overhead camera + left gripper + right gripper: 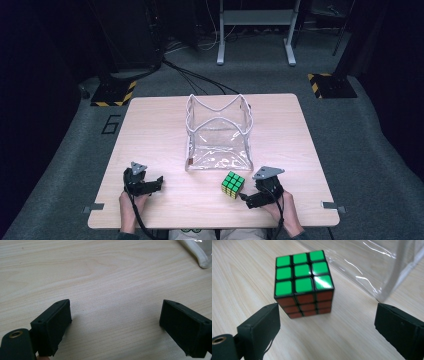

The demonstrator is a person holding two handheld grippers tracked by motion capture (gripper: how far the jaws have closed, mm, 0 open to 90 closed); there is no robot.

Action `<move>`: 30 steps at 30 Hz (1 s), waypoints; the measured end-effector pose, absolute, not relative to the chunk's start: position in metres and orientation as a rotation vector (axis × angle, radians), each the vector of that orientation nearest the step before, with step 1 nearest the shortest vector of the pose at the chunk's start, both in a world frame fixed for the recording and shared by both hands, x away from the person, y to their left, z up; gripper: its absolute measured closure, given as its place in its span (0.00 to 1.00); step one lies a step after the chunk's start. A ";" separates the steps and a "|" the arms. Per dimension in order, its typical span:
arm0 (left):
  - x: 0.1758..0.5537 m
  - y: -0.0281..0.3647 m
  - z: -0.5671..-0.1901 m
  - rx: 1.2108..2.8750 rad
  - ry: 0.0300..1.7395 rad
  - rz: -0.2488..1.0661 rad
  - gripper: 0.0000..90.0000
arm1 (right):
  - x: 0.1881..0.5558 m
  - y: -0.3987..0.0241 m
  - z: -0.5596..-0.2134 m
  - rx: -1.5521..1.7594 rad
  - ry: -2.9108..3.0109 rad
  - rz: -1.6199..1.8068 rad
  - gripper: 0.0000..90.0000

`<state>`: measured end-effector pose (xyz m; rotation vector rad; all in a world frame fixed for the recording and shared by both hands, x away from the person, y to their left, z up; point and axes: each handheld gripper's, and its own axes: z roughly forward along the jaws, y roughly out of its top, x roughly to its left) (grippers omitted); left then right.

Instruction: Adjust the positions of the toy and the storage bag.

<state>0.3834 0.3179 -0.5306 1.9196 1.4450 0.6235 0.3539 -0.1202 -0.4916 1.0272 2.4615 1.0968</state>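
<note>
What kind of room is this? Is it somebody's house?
Probably not a house. It looks like a lab or recording studio: a light wooden table stands on grey carpet, black cables trail across the floor, and black equipment bases with yellow-striped edges sit nearby.

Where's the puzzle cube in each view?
High view: the puzzle cube sits low centre on the table, just left of the right gripper.
Right gripper view: upper centre, green face up, ahead of the open jaws.
Left gripper view: not in it.
Shared landmark: the clear bag.
</note>
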 end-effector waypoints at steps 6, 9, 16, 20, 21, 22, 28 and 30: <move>0.384 0.318 -0.531 1.920 1.443 0.626 0.11 | 0.349 -0.138 -0.495 1.075 2.423 1.103 0.05; 0.384 0.318 -0.531 1.921 1.443 0.626 0.11 | 0.348 -0.149 -0.497 1.111 2.398 1.101 0.04; 0.383 0.318 -0.531 1.921 1.442 0.626 0.11 | 0.353 -0.174 -0.509 1.205 2.341 1.041 0.04; 0.383 0.318 -0.531 1.920 1.442 0.629 0.11 | 0.357 -0.186 -0.517 1.239 2.303 0.992 0.04; 0.383 0.318 -0.531 1.922 1.441 0.626 0.11 | 0.358 -0.189 -0.519 1.258 2.290 0.984 0.04; 0.383 0.318 -0.531 1.922 1.441 0.626 0.11 | 0.360 -0.191 -0.522 1.264 2.281 0.980 0.04; 0.383 0.318 -0.531 1.924 1.437 0.629 0.11 | 0.368 -0.203 -0.529 1.282 2.224 0.952 0.05; 0.384 0.317 -0.531 1.924 1.436 0.624 0.11 | 0.371 -0.205 -0.529 1.283 2.224 0.956 0.04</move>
